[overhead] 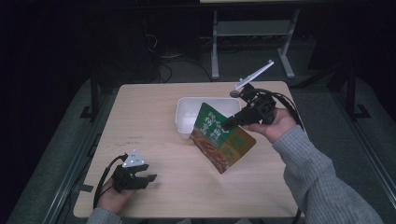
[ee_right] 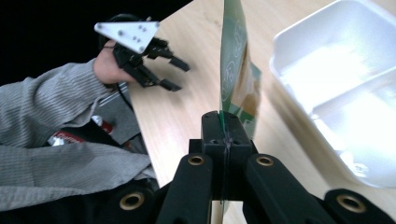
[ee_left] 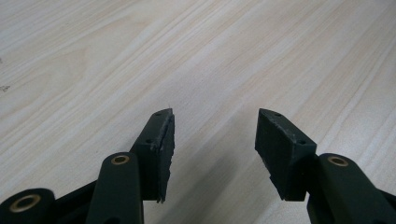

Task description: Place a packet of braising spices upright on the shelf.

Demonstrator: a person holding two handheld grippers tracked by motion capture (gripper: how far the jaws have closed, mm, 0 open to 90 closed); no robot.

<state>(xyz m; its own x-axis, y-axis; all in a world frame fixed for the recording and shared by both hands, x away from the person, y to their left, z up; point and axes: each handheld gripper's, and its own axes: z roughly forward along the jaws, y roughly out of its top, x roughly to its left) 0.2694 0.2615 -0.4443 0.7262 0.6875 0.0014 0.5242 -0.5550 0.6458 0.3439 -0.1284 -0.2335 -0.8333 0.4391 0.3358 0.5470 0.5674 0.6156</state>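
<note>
Right gripper (overhead: 232,122): jaws clamped on bag (overhead: 219,135) edge, bag lifted beside white tray (overhead: 187,109) (tray just behind it).
Left gripper (overhead: 145,177): jaws apart, empty, well left of the bag.
Bag axis: slanting down toward the table (overhead: 154,107).

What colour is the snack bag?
The snack bag is mostly green with white writing, plus an orange-brown part lower down. The high view shows it best.

1. High view: fixed overhead, faces forward and down, far enough to take in the whole bench (overhead: 154,121).
2. Left gripper view: rides the left tool (ee_left: 215,140), very close to the bench top, looking along it.
3. Right gripper view: rides the right tool (ee_right: 224,135), looks across the bench; shares the tray (ee_right: 336,84) and left tool with high view.
</note>
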